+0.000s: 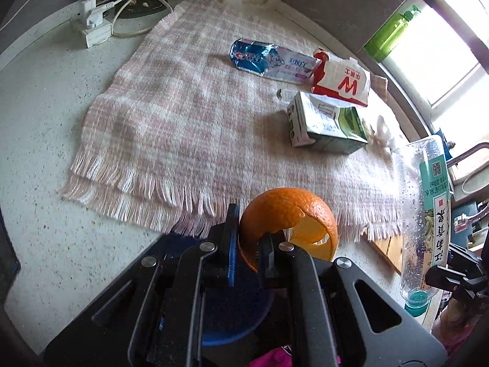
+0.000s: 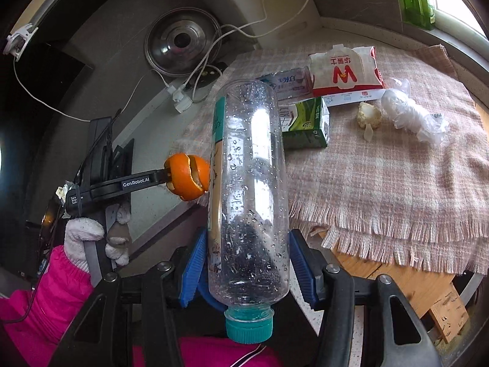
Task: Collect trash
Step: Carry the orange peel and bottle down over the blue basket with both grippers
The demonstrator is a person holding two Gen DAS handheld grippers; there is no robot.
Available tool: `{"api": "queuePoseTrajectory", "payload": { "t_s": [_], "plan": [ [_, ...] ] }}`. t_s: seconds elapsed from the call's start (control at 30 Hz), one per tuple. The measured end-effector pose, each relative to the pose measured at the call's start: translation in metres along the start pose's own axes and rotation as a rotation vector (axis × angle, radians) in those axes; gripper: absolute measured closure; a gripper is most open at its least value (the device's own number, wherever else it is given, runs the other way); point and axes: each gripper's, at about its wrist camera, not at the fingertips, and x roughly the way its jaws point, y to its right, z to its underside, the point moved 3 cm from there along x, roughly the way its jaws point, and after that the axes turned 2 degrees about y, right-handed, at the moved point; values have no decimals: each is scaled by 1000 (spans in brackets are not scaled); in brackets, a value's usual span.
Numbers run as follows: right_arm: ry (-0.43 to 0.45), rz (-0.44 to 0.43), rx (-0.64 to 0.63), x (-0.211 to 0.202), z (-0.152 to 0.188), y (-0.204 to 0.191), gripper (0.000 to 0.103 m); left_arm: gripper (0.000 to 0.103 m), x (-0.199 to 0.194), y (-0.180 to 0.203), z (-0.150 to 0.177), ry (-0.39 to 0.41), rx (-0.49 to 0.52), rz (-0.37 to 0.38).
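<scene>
My left gripper [image 1: 248, 244] is shut on an orange peel [image 1: 284, 211] and holds it above the front fringe of the pink checked cloth [image 1: 183, 116]. My right gripper [image 2: 244, 263] is shut on a clear plastic bottle [image 2: 250, 183] with a teal cap, base pointing away. The bottle also shows in the left wrist view [image 1: 428, 214], the peel in the right wrist view [image 2: 188, 177]. On the cloth lie a flattened toothpaste tube [image 1: 272, 61], a red and white wrapper [image 1: 342, 81], a green milk carton [image 1: 327, 125], a garlic scrap [image 2: 369, 116] and a crumpled clear plastic bag [image 2: 412, 113].
A white power strip with plugs and cables [image 1: 91, 27] sits on the speckled counter [image 1: 45, 116] at the back left. A steel pot lid [image 2: 181, 41] leans behind. A green bottle [image 1: 394, 33] stands by the window. A wooden board [image 2: 428, 290] pokes out under the cloth.
</scene>
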Motion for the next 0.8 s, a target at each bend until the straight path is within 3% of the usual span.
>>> {"api": "queuePoseTrajectory", "payload": {
  "t_s": [0.43, 0.8],
  "plan": [
    [-150, -30, -51, 42, 54, -27, 47, 95, 12, -16, 81, -61, 26, -110],
    [-312, 45, -116, 102, 89, -31, 47, 95, 53, -44, 132, -156, 21, -216]
  ]
}}
